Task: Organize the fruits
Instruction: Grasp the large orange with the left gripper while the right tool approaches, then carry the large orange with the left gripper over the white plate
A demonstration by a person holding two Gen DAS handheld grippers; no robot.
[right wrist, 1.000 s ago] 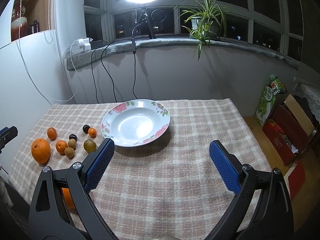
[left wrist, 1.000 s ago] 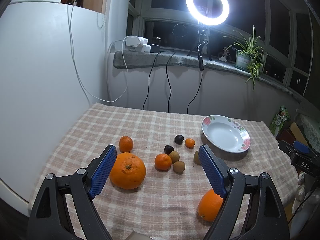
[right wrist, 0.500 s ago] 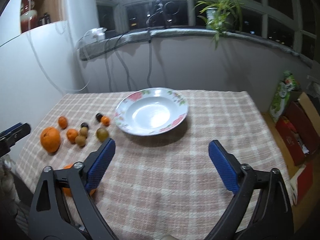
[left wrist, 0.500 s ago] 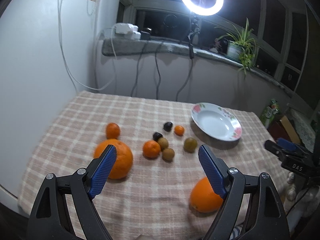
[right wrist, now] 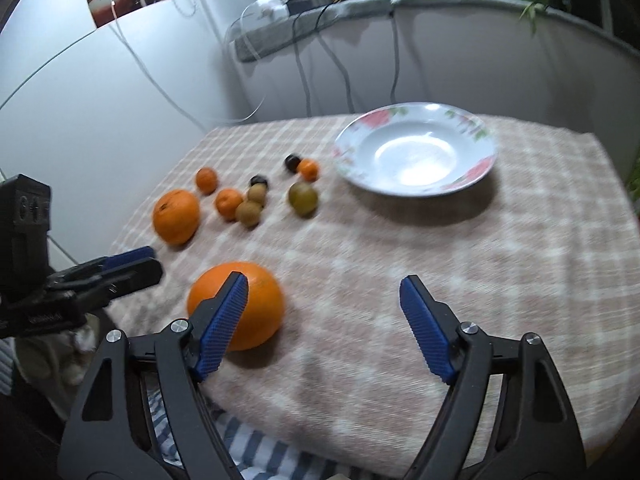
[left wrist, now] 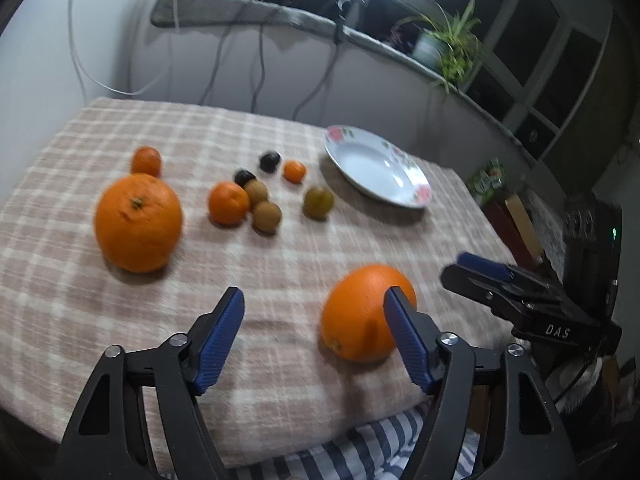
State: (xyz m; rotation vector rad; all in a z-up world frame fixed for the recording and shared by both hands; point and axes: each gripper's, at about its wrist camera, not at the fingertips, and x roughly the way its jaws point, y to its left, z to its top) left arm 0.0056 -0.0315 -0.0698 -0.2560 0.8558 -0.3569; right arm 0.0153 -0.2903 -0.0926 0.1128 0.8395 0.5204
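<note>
A big orange [left wrist: 358, 314] [right wrist: 248, 300] lies near the table's front edge. A second big orange [left wrist: 138, 222] [right wrist: 176, 216] lies at the left. Several small fruits lie mid-table: mandarins [left wrist: 228, 203], brown kiwis [left wrist: 266, 216], dark plums [left wrist: 270, 161] and a greenish fruit [left wrist: 319, 203] [right wrist: 303, 198]. A white floral plate [left wrist: 376, 168] [right wrist: 416, 156] stands empty at the back right. My left gripper [left wrist: 314, 336] is open and empty, its right finger in front of the near orange. My right gripper [right wrist: 324, 324] is open and empty, its left finger in front of the same orange.
The table has a checked cloth [right wrist: 400, 248]. A white cabinet [right wrist: 100, 92] stands at the left. Cables hang from the windowsill [left wrist: 248, 12]. A potted plant [left wrist: 448, 48] sits on the sill. Boxes [left wrist: 508, 212] stand on the floor at the right.
Both grippers have dropped lower and tilted down toward the table. The near orange has come into view beside each gripper's inner finger. Both stay open.
</note>
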